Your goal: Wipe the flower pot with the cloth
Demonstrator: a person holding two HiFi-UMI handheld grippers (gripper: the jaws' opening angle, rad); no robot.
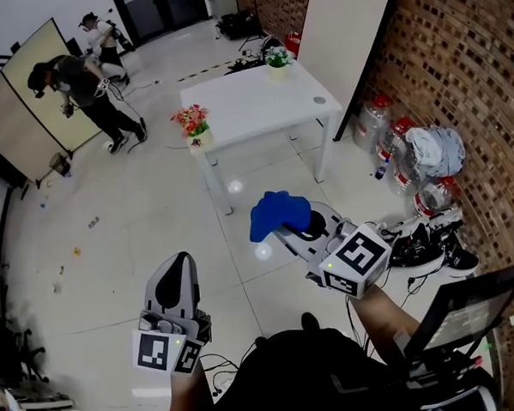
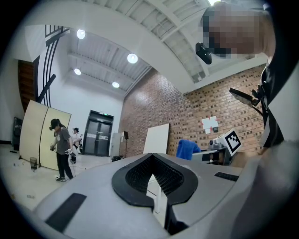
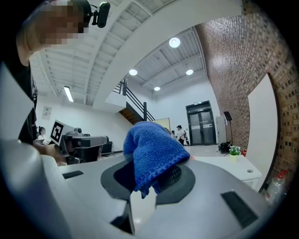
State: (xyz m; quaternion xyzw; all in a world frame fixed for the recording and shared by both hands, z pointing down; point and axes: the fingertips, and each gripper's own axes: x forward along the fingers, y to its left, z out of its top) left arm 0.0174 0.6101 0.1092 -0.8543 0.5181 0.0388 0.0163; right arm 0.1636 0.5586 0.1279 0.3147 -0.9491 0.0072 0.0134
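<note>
Far L, on floor [image 1: 154,210]: folding screen [image 1: 18,110], person w/ headset [image 1: 83,87] next to it, second person [image 1: 102,32] further back. All well apart from tabletop.

L hand-held gripper [image 1: 177,269]: low in head view, over bare floor, pointing away from body. Jaws drawn nearly together in own view, thin slit only. Nothing between them, so empty.

Flower pot [image 1: 197,136] w/ red-pink blooms: upright at near-L corner of white tabletop [image 1: 252,102], untouched, well apart from both grippers. Second flower pot [image 1: 277,62], green w/ pale blooms, at far edge of same tabletop. Cannot tell which of the two is the task's.

Blue cloth [image 1: 279,214]: clamped in R hand-held gripper [image 1: 303,230], bunched above jaw tips, loose end draped over pads in R gripper view. Held in air over floor on near side of tabletop, touching neither pot.

White board [image 1: 351,32] leaning upright behind tabletop's R end.

Far R, along brick wall [image 1: 457,78]: cluster of water bottles [image 1: 391,142], prob. a bagged bundle [image 1: 435,152] beside them (blurry). Dark shoes [image 1: 431,243] on floor nearer the body.
</note>
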